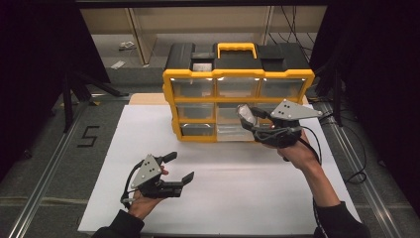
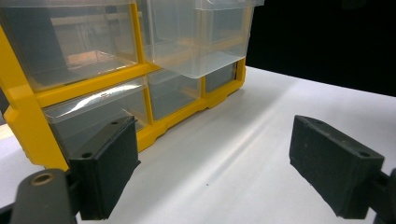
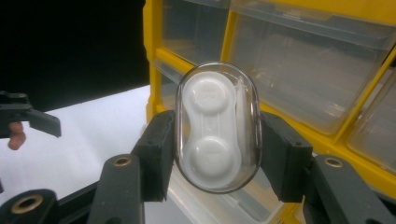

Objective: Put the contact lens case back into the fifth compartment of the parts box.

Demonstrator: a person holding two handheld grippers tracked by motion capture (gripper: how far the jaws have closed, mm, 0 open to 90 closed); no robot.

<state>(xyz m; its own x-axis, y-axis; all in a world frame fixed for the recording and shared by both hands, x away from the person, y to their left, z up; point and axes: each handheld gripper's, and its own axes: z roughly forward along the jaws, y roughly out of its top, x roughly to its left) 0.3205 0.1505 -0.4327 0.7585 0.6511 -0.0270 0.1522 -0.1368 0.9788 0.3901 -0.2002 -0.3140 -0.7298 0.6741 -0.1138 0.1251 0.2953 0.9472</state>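
Contact lens case: clear oval shell w/ white twin-cup insert, two round caps stacked one above the other. Held upright, clamped across its narrow sides, off the worktop. Position: just in front of the yellow organizer, by its mid-row clear drawers, above an open bottom drawer.

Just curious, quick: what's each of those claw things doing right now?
Left gripper: jaws open, holding nothing.
Right gripper: jaws closed on a clear case with a white contact lens holder inside.
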